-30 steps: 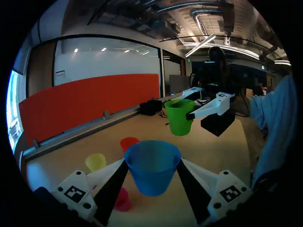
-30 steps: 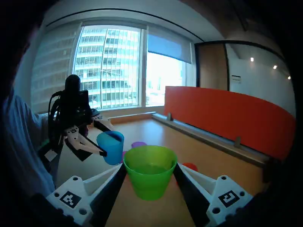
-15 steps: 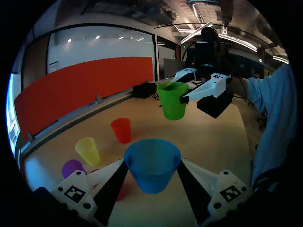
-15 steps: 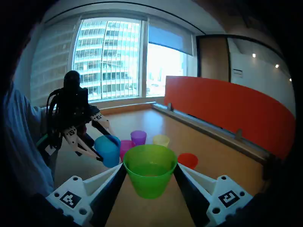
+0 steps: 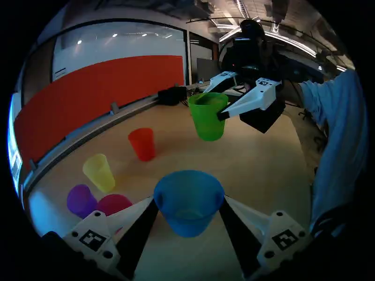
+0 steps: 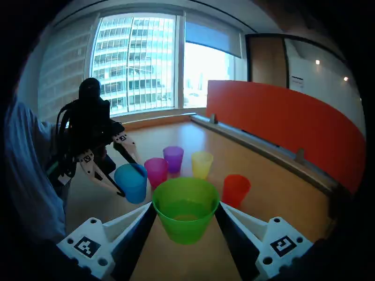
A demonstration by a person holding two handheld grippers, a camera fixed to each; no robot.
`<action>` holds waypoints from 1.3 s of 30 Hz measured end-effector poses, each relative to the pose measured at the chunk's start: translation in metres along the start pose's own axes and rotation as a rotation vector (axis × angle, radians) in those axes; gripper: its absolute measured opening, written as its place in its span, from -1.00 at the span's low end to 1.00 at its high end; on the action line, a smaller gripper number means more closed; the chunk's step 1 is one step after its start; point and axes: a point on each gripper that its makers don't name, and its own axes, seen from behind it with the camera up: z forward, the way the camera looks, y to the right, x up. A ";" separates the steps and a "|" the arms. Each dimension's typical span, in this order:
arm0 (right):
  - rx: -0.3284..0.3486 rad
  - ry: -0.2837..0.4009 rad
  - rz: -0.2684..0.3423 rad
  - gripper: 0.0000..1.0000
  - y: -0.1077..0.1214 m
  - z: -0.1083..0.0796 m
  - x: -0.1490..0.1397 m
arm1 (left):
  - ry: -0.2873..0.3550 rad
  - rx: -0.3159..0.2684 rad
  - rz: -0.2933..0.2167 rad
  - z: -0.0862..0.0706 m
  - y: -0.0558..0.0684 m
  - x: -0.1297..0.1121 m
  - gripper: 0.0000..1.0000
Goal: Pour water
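The blue cup [image 5: 189,201] is grasped by the left gripper [image 5: 189,208]: one finger is pressed on each side of its wall, just under the rim, and the cup is kept upright between them. In the left gripper view it is seen nearer to the camera than the red cup [image 5: 142,144] and to the right of it.

The green cup [image 6: 186,215] is clenched in the same manner by the right gripper [image 6: 186,210], upright, with its rim between the two fingers. In the right gripper view it is placed nearer than the red cup [image 6: 234,189] and to the left of it. Something pale is seen at its bottom; whether this is water cannot be told.

From the left gripper view the green cup [image 5: 206,117] is seen lifted above the table [image 5: 262,159], to the right of the red cup and farther away, with the right gripper [image 5: 209,105] closed around it.

To the left of the red cup, and nearer, the yellow cup [image 5: 99,172], the purple cup [image 5: 80,200] and the pink cup [image 5: 112,204] are standing on the table
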 end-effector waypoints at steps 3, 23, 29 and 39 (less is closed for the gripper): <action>0.003 -0.011 0.000 0.79 0.000 0.003 -0.004 | -0.016 -0.007 -0.004 0.003 0.002 -0.007 0.74; 0.013 -0.067 -0.008 0.79 -0.002 0.015 -0.027 | -0.052 -0.017 -0.032 0.016 0.000 -0.032 0.74; 0.009 -0.075 -0.010 0.79 -0.002 0.018 -0.032 | -0.054 -0.017 -0.037 0.018 -0.001 -0.036 0.74; 0.002 -0.088 -0.012 0.79 -0.004 0.021 -0.041 | -0.057 -0.017 -0.041 0.018 0.001 -0.043 0.74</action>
